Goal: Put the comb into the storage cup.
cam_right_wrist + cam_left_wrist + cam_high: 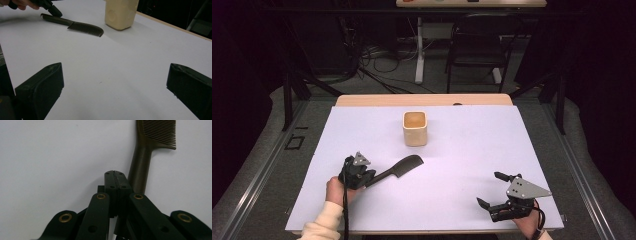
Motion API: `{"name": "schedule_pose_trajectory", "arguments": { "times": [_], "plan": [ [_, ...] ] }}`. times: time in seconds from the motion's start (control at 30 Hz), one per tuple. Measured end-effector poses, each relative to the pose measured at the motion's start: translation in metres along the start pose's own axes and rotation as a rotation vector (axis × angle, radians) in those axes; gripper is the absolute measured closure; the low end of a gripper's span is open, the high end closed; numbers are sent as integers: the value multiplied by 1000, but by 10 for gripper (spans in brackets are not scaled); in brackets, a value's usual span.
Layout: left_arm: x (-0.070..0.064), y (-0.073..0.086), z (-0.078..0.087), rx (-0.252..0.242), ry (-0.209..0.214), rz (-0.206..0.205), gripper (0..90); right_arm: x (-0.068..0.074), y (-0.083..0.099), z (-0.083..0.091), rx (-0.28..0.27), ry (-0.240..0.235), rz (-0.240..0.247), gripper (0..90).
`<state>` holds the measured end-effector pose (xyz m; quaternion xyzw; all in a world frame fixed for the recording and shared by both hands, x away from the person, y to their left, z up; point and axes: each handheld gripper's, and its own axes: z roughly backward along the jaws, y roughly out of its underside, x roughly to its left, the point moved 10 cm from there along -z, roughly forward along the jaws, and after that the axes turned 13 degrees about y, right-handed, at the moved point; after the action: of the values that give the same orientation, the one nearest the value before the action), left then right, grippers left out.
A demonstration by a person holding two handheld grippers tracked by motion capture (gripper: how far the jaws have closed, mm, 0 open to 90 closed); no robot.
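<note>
The left gripper (pixel 115 173), jaws pressed together, is sitting beside the comb (pixel 146 157) handle; better opening first. The right gripper (pixel 493 191) is waiting wide open.

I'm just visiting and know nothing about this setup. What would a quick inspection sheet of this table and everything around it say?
Surface: white sheet over a wooden table, flat and clean.
Job's things: dark comb lying flat; cream cup upright, farther back, apart from the comb.
Clutter: nothing seen.
Tongs: left tongs shut, beside the comb's handle, gripping nothing that I can see; right tongs open wide, empty, near the front right.
Cables: a black one trails from the left tongs toward the person's sleeve; loose cables on the floor behind.
Surroundings: dark room, chair and desk legs beyond the table.
</note>
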<state>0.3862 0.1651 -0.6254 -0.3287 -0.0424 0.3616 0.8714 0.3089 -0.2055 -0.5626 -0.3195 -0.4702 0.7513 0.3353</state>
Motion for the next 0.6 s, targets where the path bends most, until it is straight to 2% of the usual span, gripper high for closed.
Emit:
{"name": "schedule_pose_trajectory", "arguments": {
  "times": [0.3, 0.6],
  "plan": [
    [-2, 1, -1, 12, 6, -2, 895, 0, 0, 0, 1, 0, 3, 5],
    [-2, 1, 0, 13, 2, -4, 854, 0, 0, 0, 2, 1, 4, 5]
  ]
}}
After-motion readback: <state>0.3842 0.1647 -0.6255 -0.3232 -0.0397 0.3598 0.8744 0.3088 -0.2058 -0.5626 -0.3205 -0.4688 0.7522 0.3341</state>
